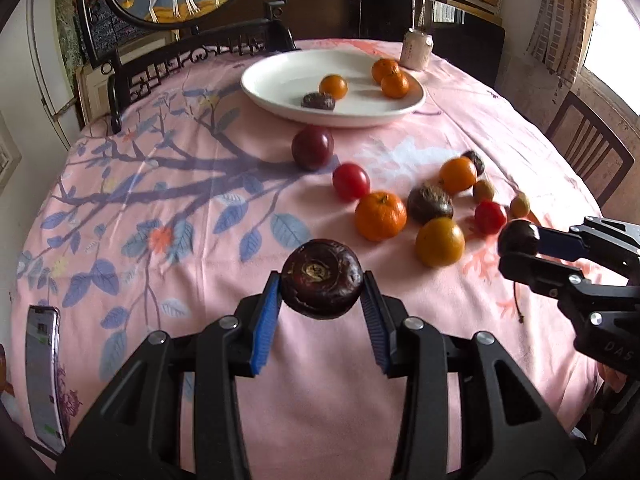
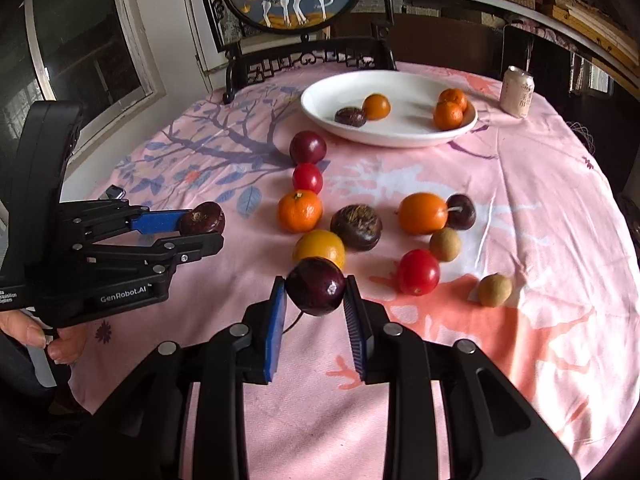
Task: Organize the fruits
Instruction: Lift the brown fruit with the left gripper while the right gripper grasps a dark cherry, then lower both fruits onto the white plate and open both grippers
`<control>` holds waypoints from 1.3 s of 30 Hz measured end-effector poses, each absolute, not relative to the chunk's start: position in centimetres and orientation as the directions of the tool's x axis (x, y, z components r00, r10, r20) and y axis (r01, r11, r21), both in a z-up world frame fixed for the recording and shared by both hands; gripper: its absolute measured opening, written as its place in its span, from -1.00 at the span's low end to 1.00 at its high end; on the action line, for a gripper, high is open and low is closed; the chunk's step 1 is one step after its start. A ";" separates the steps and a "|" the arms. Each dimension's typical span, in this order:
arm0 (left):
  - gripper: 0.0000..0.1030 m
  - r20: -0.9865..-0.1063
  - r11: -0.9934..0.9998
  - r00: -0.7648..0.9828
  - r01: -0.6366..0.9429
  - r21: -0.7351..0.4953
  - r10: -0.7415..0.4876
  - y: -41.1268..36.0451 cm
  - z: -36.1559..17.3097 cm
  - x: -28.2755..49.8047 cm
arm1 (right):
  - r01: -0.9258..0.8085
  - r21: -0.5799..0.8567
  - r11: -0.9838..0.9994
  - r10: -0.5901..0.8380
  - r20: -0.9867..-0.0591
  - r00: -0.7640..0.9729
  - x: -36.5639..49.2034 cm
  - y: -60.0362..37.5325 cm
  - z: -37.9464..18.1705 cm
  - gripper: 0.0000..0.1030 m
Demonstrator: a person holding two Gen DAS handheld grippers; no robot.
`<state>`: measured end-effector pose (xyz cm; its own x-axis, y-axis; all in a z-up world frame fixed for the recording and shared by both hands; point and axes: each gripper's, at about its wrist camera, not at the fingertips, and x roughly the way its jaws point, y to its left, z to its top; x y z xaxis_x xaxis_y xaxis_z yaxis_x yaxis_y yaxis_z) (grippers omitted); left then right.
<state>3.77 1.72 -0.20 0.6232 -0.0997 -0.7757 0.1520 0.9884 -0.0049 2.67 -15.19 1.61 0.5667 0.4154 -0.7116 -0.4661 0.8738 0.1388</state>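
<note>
My left gripper [image 1: 322, 294] is shut on a flat dark brown water chestnut [image 1: 322, 283], held above the pink cloth; it also shows in the right wrist view [image 2: 202, 220]. My right gripper [image 2: 315, 292] is shut on a round dark purple plum [image 2: 316, 285], also seen at the right of the left wrist view [image 1: 519, 238]. A white plate [image 1: 280, 76] at the far side holds three oranges and a dark chestnut [image 1: 318, 101]. Loose fruit lies between: mandarin [image 1: 380, 216], red tomatoes [image 1: 351, 181], a plum [image 1: 312, 147], longans [image 2: 495, 289].
A pale drink can [image 1: 416, 48] stands behind the plate. A phone [image 1: 42, 376] lies at the table's left edge. Dark carved chairs [image 1: 192, 52] and a wooden chair [image 1: 588, 148] ring the round table. A person's hand [image 2: 60, 340] holds the left gripper.
</note>
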 end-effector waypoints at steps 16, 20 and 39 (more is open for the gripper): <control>-0.21 -0.696 1.000 0.718 0.004 0.021 0.012 0.9 6.2 19.2 | -0.369 0.058 0.928 0.334 -0.569 0.751 14.8 -15.5 6.4 -0.44; -0.21 -0.749 0.998 0.661 -0.051 0.029 0.055 1.2 3.2 23.1 | -0.356 0.057 0.933 0.309 -0.634 0.709 18.4 -14.1 3.7 -0.44; 0.68 -0.742 0.995 0.665 -0.096 0.027 0.084 1.6 2.0 23.6 | -0.336 0.049 0.941 0.268 -0.715 0.645 19.8 -14.6 0.8 -0.01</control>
